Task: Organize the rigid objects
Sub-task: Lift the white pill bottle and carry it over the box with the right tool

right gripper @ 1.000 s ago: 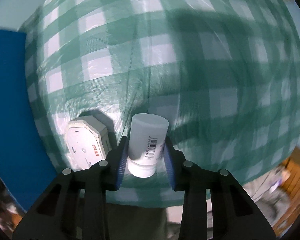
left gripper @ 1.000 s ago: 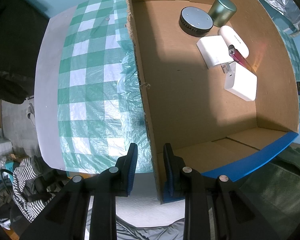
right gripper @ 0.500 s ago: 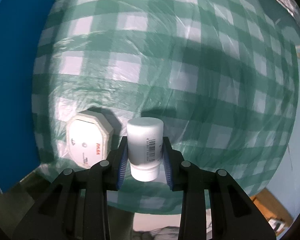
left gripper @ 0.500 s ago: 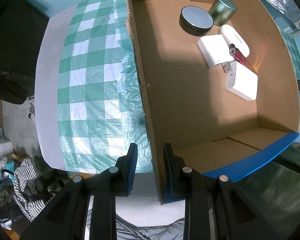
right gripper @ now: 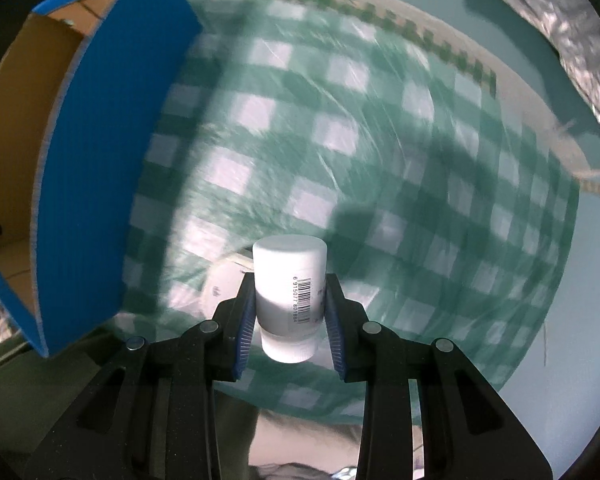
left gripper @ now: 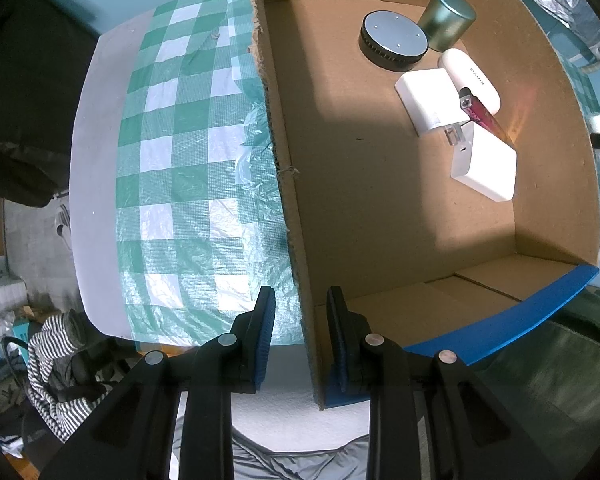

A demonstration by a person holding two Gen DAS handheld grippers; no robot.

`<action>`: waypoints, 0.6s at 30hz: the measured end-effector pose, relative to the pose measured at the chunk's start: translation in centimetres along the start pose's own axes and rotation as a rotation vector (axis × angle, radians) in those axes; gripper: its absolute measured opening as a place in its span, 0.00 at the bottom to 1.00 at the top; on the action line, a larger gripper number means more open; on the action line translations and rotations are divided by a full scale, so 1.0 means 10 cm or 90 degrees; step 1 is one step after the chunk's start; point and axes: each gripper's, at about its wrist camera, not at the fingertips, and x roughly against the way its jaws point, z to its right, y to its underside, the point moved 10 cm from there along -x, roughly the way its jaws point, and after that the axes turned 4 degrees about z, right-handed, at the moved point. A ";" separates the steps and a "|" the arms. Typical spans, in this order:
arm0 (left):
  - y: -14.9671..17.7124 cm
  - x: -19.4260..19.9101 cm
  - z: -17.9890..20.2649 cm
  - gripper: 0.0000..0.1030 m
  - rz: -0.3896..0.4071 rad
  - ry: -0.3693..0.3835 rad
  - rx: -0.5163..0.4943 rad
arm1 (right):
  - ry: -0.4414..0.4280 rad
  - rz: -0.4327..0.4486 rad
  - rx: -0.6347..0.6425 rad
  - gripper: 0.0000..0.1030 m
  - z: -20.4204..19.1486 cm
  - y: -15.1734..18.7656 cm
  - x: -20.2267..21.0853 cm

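White bottle [right gripper: 288, 280], held.
Clamped upright between the right hand-held gripper [right gripper: 289, 316] pads, above the checked tabletop [right gripper: 380, 168], beside the cardboard box [right gripper: 100, 160].

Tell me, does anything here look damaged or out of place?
Yes. The cardboard box has a ragged, torn top edge on the wall nearest the checked tablecloth, with frayed bits sticking out. Inside, the white charger lies with its prongs against the white block, a red lighter propped across them.

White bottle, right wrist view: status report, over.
Right gripper shut on white bottle, clear of the checked cloth. Left gripper straddles the cardboard box wall. Path unobstructed.
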 end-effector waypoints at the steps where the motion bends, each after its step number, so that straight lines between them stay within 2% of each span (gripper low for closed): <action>1: 0.00 0.00 0.00 0.26 0.000 -0.001 0.000 | -0.001 0.004 0.013 0.30 -0.06 -0.04 0.06; 6: 0.00 -0.01 0.00 0.26 0.000 0.000 0.001 | -0.006 0.021 0.055 0.30 -0.22 -0.16 0.24; 7: 0.00 0.00 0.01 0.26 0.001 0.000 0.002 | -0.009 0.023 0.061 0.30 -0.12 -0.20 0.26; 11: 0.01 0.00 0.00 0.26 0.001 0.001 0.004 | -0.018 0.036 0.094 0.30 -0.11 -0.36 0.20; 18: 0.02 0.00 -0.01 0.26 0.001 0.002 0.004 | -0.036 0.056 0.144 0.30 -0.36 -0.57 0.31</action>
